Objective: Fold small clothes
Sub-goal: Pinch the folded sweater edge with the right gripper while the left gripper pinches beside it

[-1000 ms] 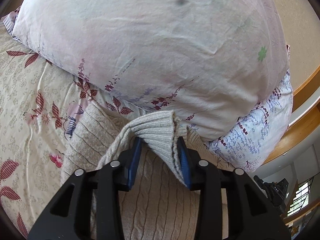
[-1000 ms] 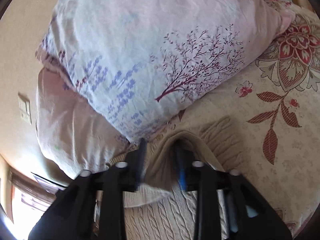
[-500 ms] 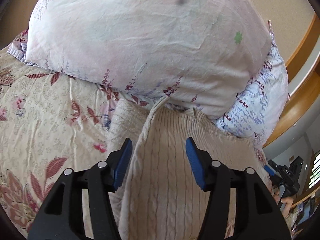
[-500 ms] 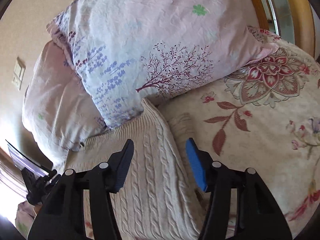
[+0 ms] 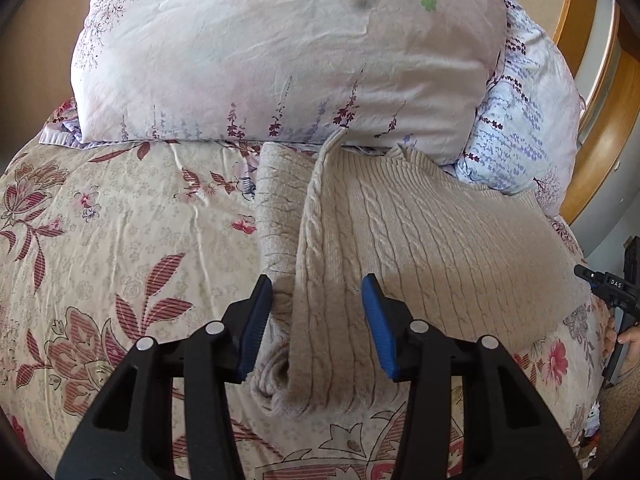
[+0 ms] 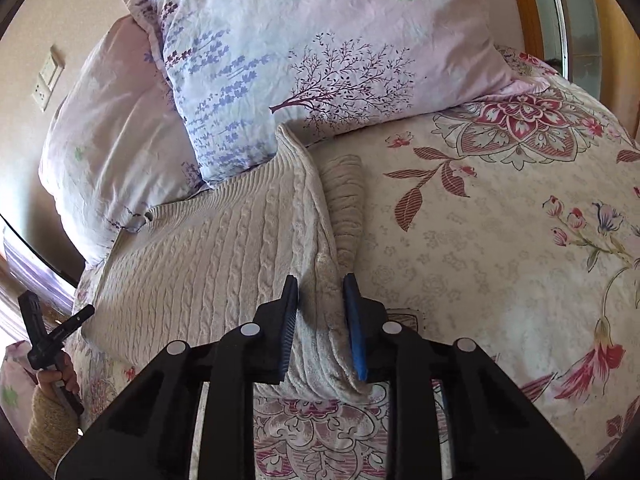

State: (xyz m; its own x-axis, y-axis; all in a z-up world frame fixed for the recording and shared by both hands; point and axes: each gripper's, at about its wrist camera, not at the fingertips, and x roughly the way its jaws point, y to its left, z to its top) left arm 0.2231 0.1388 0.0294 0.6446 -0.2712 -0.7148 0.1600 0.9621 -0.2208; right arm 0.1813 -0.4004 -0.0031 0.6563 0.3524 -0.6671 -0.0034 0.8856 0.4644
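Beige cable-knit sweater [image 5: 420, 240] lies on the bed [image 5: 120, 240] against the pillows [image 5: 280, 60], one fold laid. Left tongs [image 5: 316, 320] open, empty; right tongs [image 6: 320, 320] part-closed astride its edge. Further folds remain.

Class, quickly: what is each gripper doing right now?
Left gripper: open, holding nothing, above the sweater.
Right gripper: partly open around the sweater's folded edge.

Bedroom: pillows [image 5: 280, 48], floral bedspread [image 6: 500, 240]

beige cable-knit sweater [image 5: 420, 240] (folded), flat on bedspread [image 5: 120, 240]
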